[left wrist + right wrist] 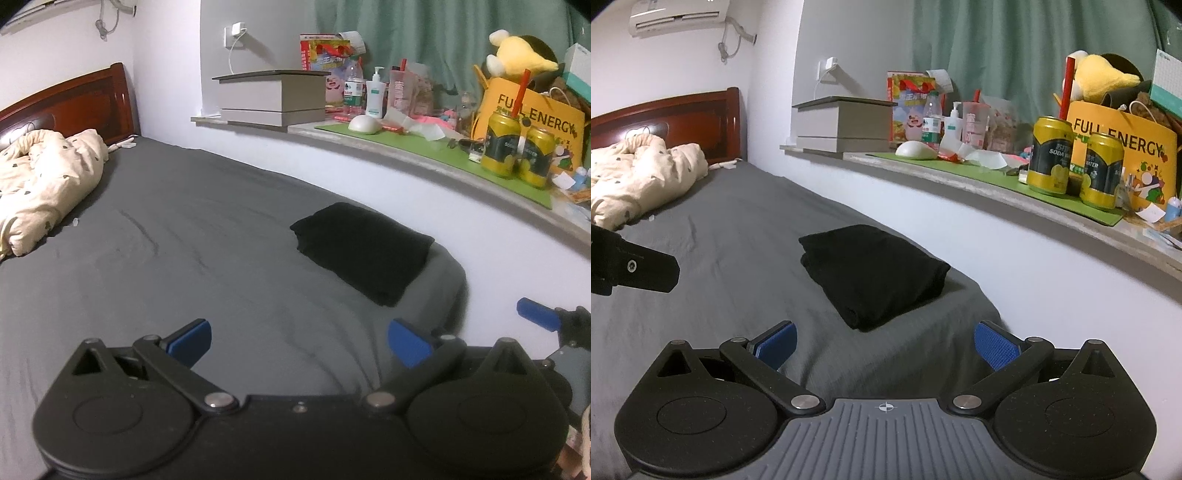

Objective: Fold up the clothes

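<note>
The left gripper (pixel 299 343) is held low over the bed (pixel 166 240), and its two blue fingers (pixel 192 341) are spread wide apart with nothing between them. The right gripper (pixel 882 345) is also low over the bed, close beside the left one, and its blue fingers (pixel 995 345) are spread wide too. Both point toward the far end of the bed.
</note>
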